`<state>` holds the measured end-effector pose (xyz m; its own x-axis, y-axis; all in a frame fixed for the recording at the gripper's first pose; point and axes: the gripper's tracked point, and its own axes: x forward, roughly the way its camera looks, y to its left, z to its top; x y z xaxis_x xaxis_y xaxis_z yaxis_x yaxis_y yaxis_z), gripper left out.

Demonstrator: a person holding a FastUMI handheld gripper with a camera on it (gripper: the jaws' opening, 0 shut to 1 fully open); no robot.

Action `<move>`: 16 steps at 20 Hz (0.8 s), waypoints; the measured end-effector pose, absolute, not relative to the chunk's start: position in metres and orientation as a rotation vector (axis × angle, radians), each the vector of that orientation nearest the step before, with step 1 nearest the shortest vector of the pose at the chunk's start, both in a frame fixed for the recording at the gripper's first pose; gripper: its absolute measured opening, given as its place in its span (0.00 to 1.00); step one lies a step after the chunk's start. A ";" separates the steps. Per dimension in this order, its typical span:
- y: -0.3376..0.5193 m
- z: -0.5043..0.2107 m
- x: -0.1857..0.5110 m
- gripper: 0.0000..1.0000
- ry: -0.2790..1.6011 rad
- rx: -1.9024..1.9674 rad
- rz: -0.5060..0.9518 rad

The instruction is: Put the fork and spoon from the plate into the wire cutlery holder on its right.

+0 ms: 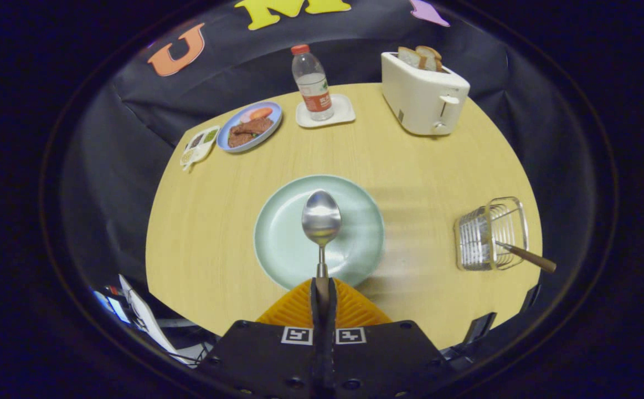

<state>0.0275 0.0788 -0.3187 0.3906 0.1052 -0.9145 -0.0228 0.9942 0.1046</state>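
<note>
My gripper (pixel 322 291) is shut on the handle of a metal spoon (pixel 321 219), whose bowl points away from the fingers and hangs above a pale green plate (pixel 283 244). The plate lies on the wooden table just ahead of the fingers, with nothing else on it. To the right of the plate stands the wire cutlery holder (pixel 490 233). A wooden handle (pixel 526 256) sticks out of the holder's top toward the table's near right edge; the piece's head is hidden inside the wires.
At the table's (pixel 410 166) far side stand a white toaster (pixel 424 94) with bread slices, a water bottle (pixel 312 83) on a white coaster, a blue plate of food (pixel 250 127) and a small sauce dish (pixel 200 145). Papers and cables (pixel 139 318) lie below the near left edge.
</note>
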 end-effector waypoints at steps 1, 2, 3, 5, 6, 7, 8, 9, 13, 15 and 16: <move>0.063 -0.306 0.027 0.00 1.159 0.082 0.076; 0.045 -0.293 0.028 0.00 1.152 0.082 0.066; 0.026 -0.281 0.028 0.00 1.145 0.079 0.054; -0.014 -0.264 0.026 0.00 1.146 0.062 0.035; -0.033 -0.258 0.023 0.00 1.153 0.065 0.025; -0.050 -0.253 0.021 0.00 1.162 0.076 0.018; -0.067 -0.249 0.019 0.00 1.171 0.084 0.007; -0.083 -0.247 0.018 0.00 1.178 0.083 -0.005; -0.126 -0.251 0.013 0.00 1.227 0.088 -0.030; -0.133 -0.259 0.007 0.00 1.270 0.110 -0.023; -0.134 -0.263 0.006 0.00 1.289 0.121 -0.016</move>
